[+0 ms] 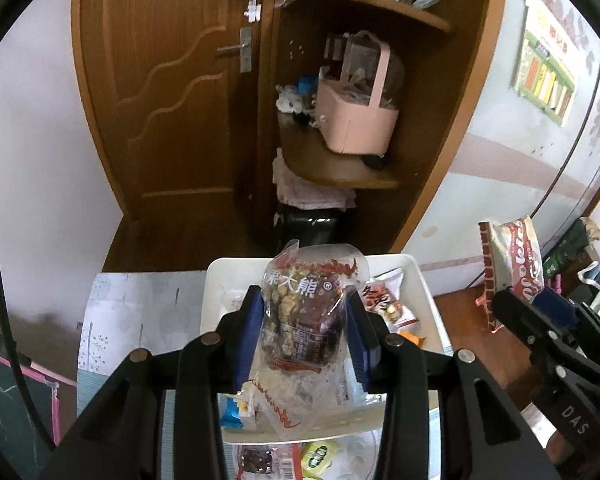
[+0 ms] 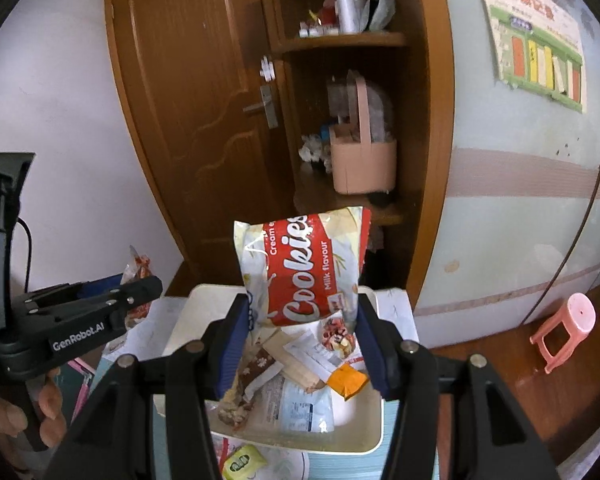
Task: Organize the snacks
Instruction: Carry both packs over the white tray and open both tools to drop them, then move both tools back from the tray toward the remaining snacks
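My left gripper (image 1: 305, 320) is shut on a clear bag of nuts with a dark red label (image 1: 300, 320) and holds it above the white tray (image 1: 420, 280). My right gripper (image 2: 302, 320) is shut on a red and white Cookies packet (image 2: 304, 268), held upright over the same white tray (image 2: 188, 320). The tray holds several small wrapped snacks, among them an orange packet (image 2: 347, 381) and a brown wafer bar (image 2: 256, 368). The right gripper with its cookie packet (image 1: 512, 264) shows at the right of the left wrist view. The left gripper (image 2: 140, 284) shows at the left of the right wrist view.
A green-yellow sachet (image 2: 242, 460) and a red packet (image 1: 260, 460) lie on the table in front of the tray. Behind are a wooden door (image 1: 172, 100), corner shelves with a pink basket (image 1: 356, 120), and a pink stool (image 2: 564, 328) on the floor at right.
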### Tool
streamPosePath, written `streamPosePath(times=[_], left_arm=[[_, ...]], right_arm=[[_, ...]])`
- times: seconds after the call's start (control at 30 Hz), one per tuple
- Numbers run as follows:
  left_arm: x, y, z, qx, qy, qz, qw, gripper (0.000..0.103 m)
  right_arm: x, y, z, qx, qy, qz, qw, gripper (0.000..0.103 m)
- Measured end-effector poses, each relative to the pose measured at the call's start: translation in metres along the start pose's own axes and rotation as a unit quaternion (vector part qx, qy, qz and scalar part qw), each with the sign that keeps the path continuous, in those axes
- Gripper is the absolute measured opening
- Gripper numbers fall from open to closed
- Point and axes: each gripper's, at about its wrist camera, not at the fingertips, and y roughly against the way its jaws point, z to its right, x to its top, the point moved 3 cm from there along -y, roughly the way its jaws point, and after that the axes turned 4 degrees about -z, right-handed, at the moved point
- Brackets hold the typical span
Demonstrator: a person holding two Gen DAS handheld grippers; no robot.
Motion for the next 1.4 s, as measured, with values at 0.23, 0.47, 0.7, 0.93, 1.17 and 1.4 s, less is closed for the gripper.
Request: streamPosePath(times=[0.23,0.47,0.7,0.93,1.17,1.4], left_arm=[[-0.003,-0.019,-0.008,0.027,-0.001,-0.014,0.9995,0.094],[-0.012,-0.028,-0.028,0.022,0.033,-0.037,0.9985,0.095],[-0.021,-0.021,-0.032,0.028,0.032,-0.029,0.9987,0.095],[-0.033,-0.013,-0.02,0.021,0.012,-0.029,0.9993,0.095],[-0.043,0.009,-0.004,0.02,-0.02,-0.008,0.9996,0.095],[-0.053,0.037,0.011,0.032,-0.051,0.023,0.9979,0.095]], right_arm=[[-0.016,-0.04,-0.003,-0.013,0.005,-0.064,0.998,0.076],[-0.026,-0.047,0.003,-0.017,-0.008,-0.074,0.997,0.085],[-0.023,-0.045,0.009,-0.02,-0.02,-0.071,0.997,0.085],[-0.023,-0.038,0.012,-0.023,-0.032,-0.066,0.997,0.085],[-0.025,-0.024,0.012,-0.02,-0.032,-0.056,0.998,0.085],[-0.032,-0.003,0.007,-0.016,-0.023,-0.042,0.999,0.085]])
